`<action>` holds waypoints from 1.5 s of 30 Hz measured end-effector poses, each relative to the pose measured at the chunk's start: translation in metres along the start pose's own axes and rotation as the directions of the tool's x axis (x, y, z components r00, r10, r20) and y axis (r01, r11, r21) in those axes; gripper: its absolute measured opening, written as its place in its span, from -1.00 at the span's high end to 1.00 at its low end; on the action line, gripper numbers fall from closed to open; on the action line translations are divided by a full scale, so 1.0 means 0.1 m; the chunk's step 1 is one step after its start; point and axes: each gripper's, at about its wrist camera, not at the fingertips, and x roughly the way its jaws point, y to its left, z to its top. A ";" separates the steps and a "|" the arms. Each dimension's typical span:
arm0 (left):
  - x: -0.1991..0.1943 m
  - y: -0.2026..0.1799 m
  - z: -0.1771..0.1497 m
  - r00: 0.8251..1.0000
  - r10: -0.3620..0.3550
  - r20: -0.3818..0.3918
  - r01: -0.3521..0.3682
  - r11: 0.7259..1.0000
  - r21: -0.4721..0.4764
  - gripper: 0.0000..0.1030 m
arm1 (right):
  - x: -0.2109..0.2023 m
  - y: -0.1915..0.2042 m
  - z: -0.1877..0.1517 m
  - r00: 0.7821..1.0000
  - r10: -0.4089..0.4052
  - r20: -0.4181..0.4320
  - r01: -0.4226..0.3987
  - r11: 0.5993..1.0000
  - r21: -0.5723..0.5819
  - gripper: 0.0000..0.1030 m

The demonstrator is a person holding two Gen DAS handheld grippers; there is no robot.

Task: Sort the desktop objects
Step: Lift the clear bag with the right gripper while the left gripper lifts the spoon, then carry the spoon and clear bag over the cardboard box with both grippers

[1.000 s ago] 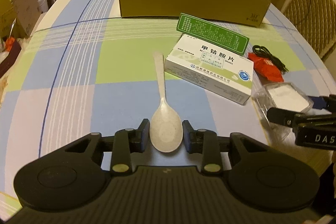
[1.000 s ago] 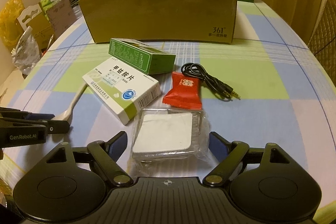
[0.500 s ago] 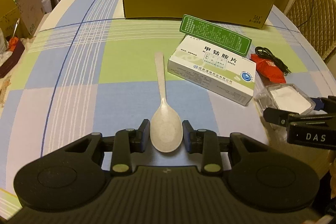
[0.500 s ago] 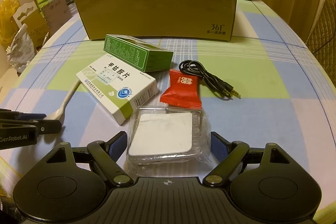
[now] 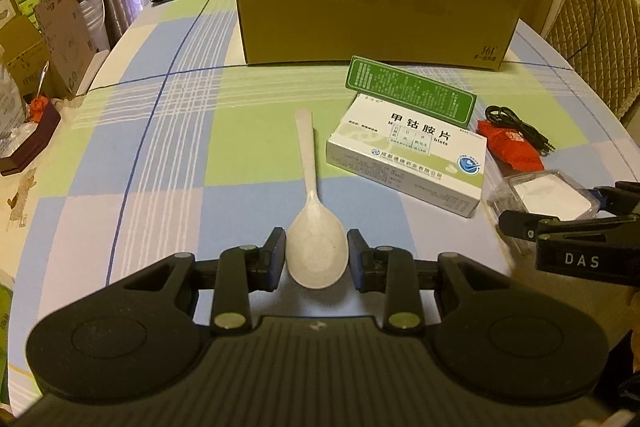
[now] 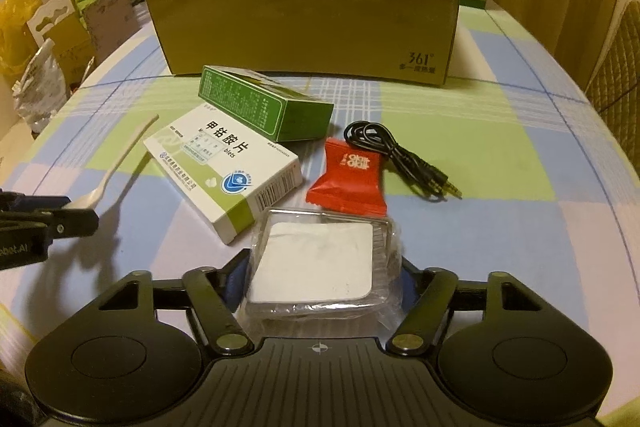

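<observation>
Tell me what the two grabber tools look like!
Both tongs are matte black plastic. The left tongs have a ribbed black body, two round discs at the sides, hinged arms with small silver-cream rivets, and dark blue pads inside the fingers. The right tongs look the same, with a tiny crosshair mark. White lettering runs along their sides: "DAS" on one, "bot.AI" on the other.

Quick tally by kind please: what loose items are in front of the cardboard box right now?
Medicine boxes: 2, white and green
Spoon: 1
Red snack packet: 1
Black audio cable: 1
Clear-wrapped white pack: 1
Total: 6
</observation>
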 end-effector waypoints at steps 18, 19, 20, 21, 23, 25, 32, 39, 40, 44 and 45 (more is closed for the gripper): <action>-0.46 -0.13 0.15 0.991 0.007 0.132 -0.011 1.000 0.029 0.47 | -0.37 0.04 0.09 0.991 0.028 0.131 -0.027 1.000 -0.006 -0.24; -0.49 -0.15 0.17 0.990 0.006 0.141 -0.011 0.999 0.031 0.47 | -0.39 0.04 0.11 0.990 0.027 0.141 -0.026 1.000 -0.010 -0.24; -0.51 -0.16 0.20 0.989 0.003 0.148 -0.008 0.999 0.032 0.47 | -0.42 0.04 0.13 0.988 0.028 0.151 -0.026 1.000 -0.014 -0.24; -0.54 -0.18 0.23 0.987 0.000 0.158 -0.006 0.999 0.036 0.47 | -0.44 0.04 0.15 0.987 0.030 0.160 -0.027 0.999 -0.017 -0.24; -0.58 -0.22 0.29 0.984 0.000 0.178 -0.009 0.999 0.048 0.47 | -0.50 0.04 0.19 0.983 0.033 0.180 -0.029 0.999 -0.022 -0.24; -0.60 -0.25 0.36 0.981 -0.010 0.192 0.000 0.999 0.054 0.47 | -0.55 0.03 0.25 0.979 0.033 0.201 -0.029 0.999 -0.023 -0.24; -0.66 -0.32 0.61 0.972 -0.019 0.235 0.004 0.998 0.066 0.47 | -0.66 -0.05 0.47 0.969 0.023 0.245 -0.017 0.999 -0.028 -0.24; -0.65 -0.38 0.82 0.966 -0.042 0.254 0.027 0.998 0.060 0.47 | -0.75 -0.15 0.74 0.955 0.016 0.298 -0.008 1.000 -0.029 -0.24; -0.64 -0.38 0.85 0.966 -0.042 0.256 0.027 0.998 0.061 0.47 | -0.75 -0.17 0.78 0.953 0.014 0.302 -0.006 1.000 -0.028 -0.24; -0.62 -0.36 0.99 0.965 -0.038 0.261 0.021 0.997 0.069 0.47 | -0.71 -0.24 0.93 0.948 0.012 0.318 -0.006 1.000 -0.020 -0.24; -0.61 -0.35 1.03 0.964 -0.036 0.263 0.018 0.997 0.071 0.47 | -0.70 -0.25 0.96 0.946 0.012 0.323 -0.005 1.000 -0.020 -0.24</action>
